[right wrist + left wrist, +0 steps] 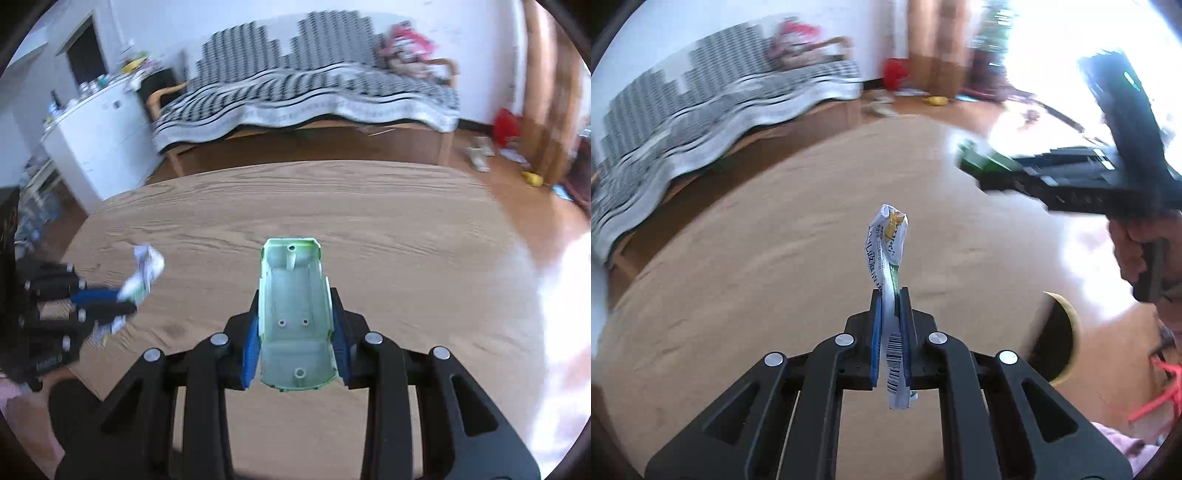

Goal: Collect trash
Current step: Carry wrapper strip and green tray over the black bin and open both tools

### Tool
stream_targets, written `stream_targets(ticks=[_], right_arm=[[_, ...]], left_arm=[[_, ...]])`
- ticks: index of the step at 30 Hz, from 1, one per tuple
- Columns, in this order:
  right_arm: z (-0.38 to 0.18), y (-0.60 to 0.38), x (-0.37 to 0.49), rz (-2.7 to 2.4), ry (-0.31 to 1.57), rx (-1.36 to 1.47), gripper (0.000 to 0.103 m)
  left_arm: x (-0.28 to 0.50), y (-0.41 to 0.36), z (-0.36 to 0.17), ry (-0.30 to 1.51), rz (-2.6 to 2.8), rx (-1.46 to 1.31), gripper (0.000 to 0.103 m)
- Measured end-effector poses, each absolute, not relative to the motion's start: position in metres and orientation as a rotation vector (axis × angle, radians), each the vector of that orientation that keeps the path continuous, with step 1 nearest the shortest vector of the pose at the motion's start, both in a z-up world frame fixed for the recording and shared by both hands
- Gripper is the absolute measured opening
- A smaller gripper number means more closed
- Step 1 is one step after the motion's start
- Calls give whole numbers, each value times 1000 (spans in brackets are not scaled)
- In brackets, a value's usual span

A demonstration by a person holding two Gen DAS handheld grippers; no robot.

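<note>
My left gripper is shut on a crumpled white wrapper with a barcode, held above the wooden table. It also shows blurred at the left of the right wrist view, with the wrapper sticking out. My right gripper is shut on a pale green plastic shell, hollow side up, above the table. In the left wrist view the right gripper is at the upper right, blurred, holding the green piece.
A round dark opening with a yellow rim sits at the table's right side. A bed with a striped blanket stands beyond the table. A white cabinet is at the left. A hand grips the right tool.
</note>
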State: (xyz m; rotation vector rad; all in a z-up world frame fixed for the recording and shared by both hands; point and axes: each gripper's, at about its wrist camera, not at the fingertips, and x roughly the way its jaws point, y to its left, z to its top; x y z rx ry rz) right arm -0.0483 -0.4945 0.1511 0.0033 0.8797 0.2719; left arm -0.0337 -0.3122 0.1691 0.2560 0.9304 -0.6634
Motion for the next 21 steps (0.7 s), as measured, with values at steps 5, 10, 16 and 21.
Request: stream_targets(ticks=[5,10,16,21], right_arm=[[168,-605,-130,140,840,101,33],[89,-693,-214,32,905,291,33],[-43,-746,-270,-86,1027,571,33],[-111,-752,-301,-118,1128,695,33]], left_arm=[[-101,-418,157,964,-864,216,8],[-167,-517,84,1119,-994,172,8],[-189,-568,-32,1336,-939,229,8],[-205,-565,-82,1369,-890,406,8]])
